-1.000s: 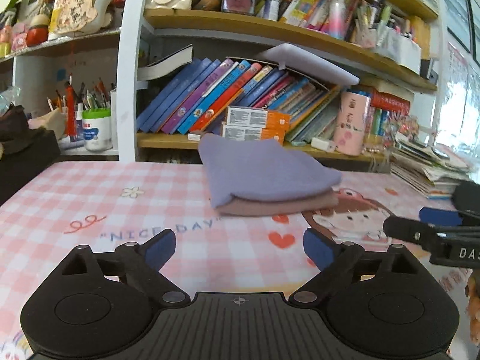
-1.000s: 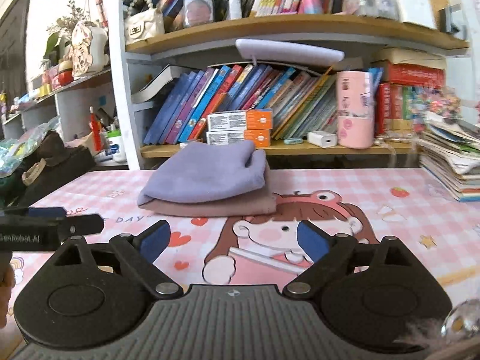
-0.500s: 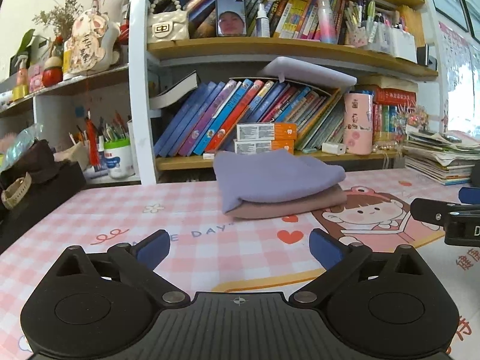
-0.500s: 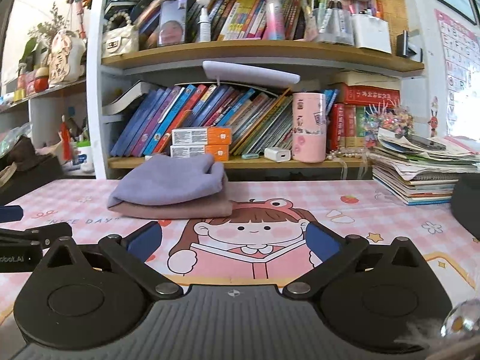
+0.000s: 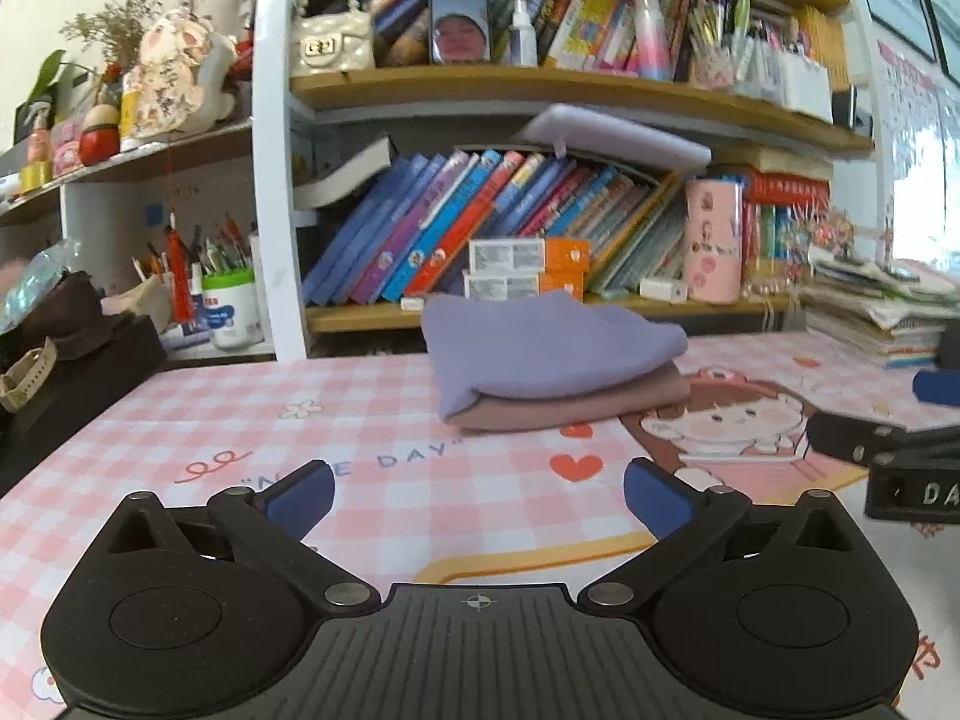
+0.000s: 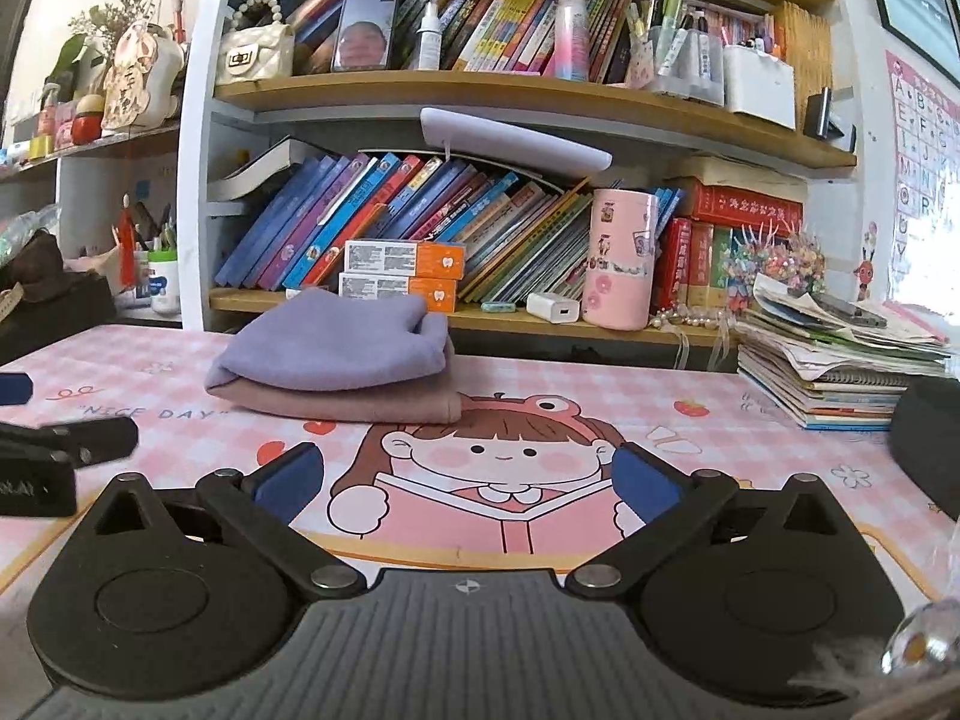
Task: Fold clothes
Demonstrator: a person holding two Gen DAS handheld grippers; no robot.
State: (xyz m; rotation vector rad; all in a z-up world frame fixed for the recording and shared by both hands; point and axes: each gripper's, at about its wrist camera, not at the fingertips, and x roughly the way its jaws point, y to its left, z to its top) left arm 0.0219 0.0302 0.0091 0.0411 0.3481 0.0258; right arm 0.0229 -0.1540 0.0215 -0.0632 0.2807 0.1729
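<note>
Stack (image 5: 555, 360) of folded cloths ahead, long axis crosswise, right of left claw (image 5: 477, 495), left of right claw (image 6: 468, 474), about equally near; both agape, empty.

Your left black two-finger gripper with blue pads (image 5: 478, 495): jaws spread wide, empty.
Your right black two-finger gripper with blue pads (image 6: 468, 476): jaws spread wide, empty.

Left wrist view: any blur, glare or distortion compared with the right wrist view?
Left wrist view: slightly soft on the bookshelf, window glare at right, shelves bowed by the fisheye. Right wrist view: sharper, folded clothes crisp, milder glare at right, same bowing.
</note>
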